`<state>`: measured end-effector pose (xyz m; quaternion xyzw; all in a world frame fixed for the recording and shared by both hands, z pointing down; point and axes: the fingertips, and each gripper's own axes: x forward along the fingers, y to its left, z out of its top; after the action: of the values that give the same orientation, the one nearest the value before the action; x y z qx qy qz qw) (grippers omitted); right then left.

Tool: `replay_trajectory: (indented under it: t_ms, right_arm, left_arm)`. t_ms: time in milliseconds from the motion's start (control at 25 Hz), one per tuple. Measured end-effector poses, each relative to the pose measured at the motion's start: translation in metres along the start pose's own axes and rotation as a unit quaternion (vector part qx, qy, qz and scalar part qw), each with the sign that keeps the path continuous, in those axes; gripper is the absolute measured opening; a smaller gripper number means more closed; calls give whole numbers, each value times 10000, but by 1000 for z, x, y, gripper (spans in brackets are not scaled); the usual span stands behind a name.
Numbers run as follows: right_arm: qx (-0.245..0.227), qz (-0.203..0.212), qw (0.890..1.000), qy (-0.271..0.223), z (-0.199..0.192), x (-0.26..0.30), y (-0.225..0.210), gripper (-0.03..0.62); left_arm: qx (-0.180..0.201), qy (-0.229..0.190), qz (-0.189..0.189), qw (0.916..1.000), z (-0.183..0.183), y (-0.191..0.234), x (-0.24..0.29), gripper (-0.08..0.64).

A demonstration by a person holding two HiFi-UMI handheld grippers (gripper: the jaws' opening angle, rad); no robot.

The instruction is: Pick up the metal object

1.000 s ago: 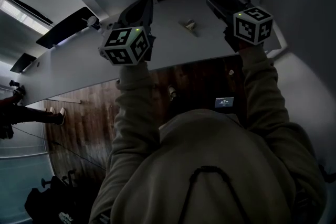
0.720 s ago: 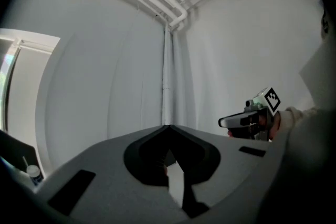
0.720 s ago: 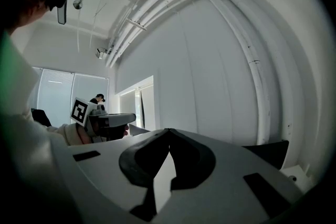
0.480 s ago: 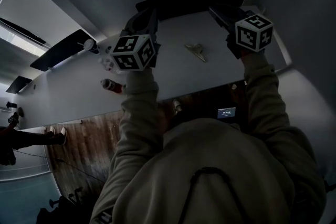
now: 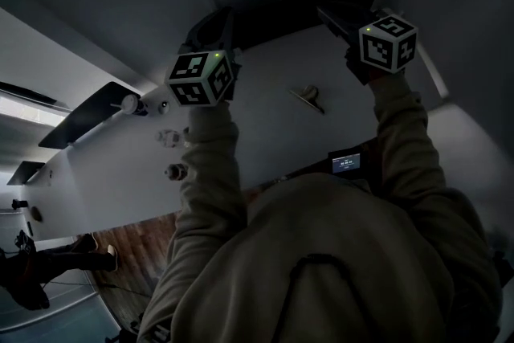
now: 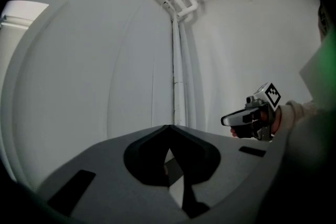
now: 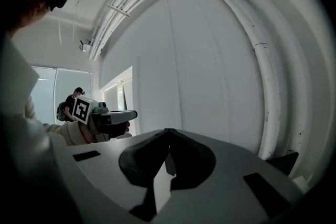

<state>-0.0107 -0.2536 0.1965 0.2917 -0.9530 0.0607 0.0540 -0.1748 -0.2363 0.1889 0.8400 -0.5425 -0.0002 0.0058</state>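
A small, pale, elongated metal object (image 5: 307, 97) lies flat on the long white worktop (image 5: 249, 112), well in from the edge nearest the person. In the head view its long axis runs on a slant, from upper left down to lower right.

Seen from that metal object, the left hand-held gripper (image 6: 169, 132) is off to the left and the right hand-held gripper (image 7: 168, 134) is off to the right and slightly further back. Both are carried above the worktop, and their noses reach past the object toward the wall. Neither gripper view shows the object, only bare wall and pipes, so it lies below and behind both sets of jaws.

Both pairs of jaws are closed together, tips meeting, with nothing between them.

The right hand looks a little nearer, though the gap is close to even. Whichever one goes must draw back, tip downward, open, and close across the object's narrow width, not along its length.
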Motion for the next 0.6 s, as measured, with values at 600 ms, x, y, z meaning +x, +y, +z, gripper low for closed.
replay_trajectory:
  t_ms: [600]
  right_arm:
    - [-228, 251, 9991, -268, 49, 57, -46, 20]
  left_arm:
    - [-180, 18, -61, 9998, 6, 39, 72, 3]
